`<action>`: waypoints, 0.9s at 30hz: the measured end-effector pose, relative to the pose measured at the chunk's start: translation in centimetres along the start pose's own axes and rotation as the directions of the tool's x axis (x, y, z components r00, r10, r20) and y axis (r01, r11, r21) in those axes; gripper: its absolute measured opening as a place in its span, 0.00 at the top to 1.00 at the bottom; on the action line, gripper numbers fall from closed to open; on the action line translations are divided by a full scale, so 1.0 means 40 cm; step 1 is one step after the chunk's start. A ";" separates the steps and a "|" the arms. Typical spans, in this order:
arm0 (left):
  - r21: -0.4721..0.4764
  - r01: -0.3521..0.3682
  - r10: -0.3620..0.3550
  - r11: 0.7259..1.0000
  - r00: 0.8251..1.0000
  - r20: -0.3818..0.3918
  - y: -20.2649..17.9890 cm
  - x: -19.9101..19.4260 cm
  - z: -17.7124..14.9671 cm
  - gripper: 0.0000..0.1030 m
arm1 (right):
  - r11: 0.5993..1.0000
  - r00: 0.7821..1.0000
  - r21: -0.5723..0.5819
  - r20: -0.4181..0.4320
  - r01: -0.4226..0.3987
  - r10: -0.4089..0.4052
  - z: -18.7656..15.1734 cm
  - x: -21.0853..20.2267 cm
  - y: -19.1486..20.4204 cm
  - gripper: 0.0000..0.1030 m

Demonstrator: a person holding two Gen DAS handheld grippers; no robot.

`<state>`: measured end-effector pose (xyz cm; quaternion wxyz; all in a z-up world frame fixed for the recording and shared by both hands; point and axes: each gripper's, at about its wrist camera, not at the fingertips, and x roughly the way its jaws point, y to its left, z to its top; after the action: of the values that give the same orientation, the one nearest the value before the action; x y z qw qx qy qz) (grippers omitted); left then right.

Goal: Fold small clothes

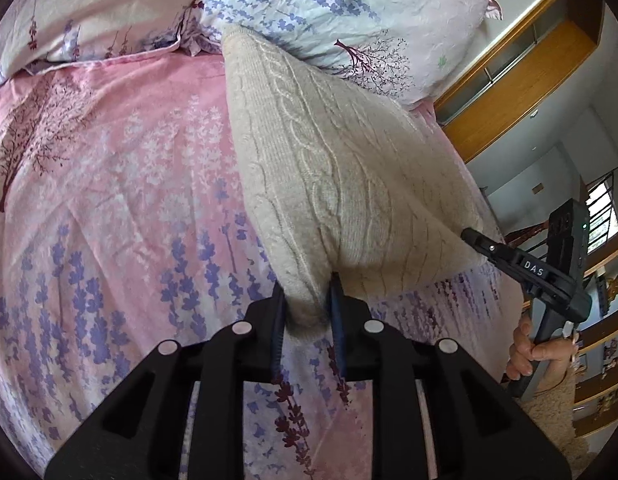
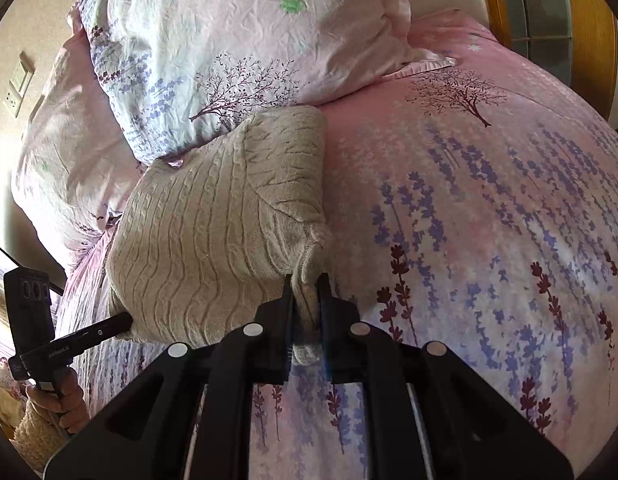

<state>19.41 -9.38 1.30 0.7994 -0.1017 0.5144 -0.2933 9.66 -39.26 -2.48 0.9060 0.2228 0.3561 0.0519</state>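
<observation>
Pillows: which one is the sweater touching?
The bluish-white pillow with purple flowers and a dark tree print; the beige sweater's far end leans against it. The pinker pillow beside it lies untouched.

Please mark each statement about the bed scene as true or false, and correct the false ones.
1. Both grippers pinch the beige knit garment. True: left gripper, right gripper.
2. The garment lies flat on the bedspread. False: its near edge is lifted.
3. The garment's far end reaches the pillow. True.
4. The garment is blue denim. False: it is beige cable knit.
</observation>
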 end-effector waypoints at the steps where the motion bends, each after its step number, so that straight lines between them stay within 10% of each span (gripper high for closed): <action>1: 0.014 -0.024 0.024 1.000 1.000 0.005 -0.007 0.001 0.002 0.73 | 1.000 1.000 0.009 0.000 -0.007 0.007 -0.001 -0.001 -0.002 0.90; 11: 0.066 -0.131 0.129 0.989 0.991 0.028 -0.026 -0.003 0.012 0.59 | 0.999 1.000 0.041 0.008 0.005 -0.005 0.000 -0.029 -0.014 0.70; 18: -0.038 -0.062 0.064 0.997 0.996 0.055 0.041 -0.093 0.022 0.47 | 0.994 0.998 0.105 0.056 0.022 -0.028 0.052 -0.073 -0.038 0.40; 21: -0.137 0.018 -0.007 0.990 0.997 0.080 0.090 -0.123 0.064 0.45 | 0.982 0.995 0.167 0.055 -0.090 0.082 0.102 -0.059 -0.049 0.25; 27: -0.196 0.061 -0.047 0.979 0.996 0.076 0.104 -0.098 0.143 0.35 | 0.969 0.992 0.215 -0.009 -0.123 0.128 0.185 0.029 -0.042 0.23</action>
<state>24.80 -4.59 4.94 0.7949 -0.2051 0.5092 -0.2585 15.34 -43.19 0.85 0.8675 0.3405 0.3553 0.0733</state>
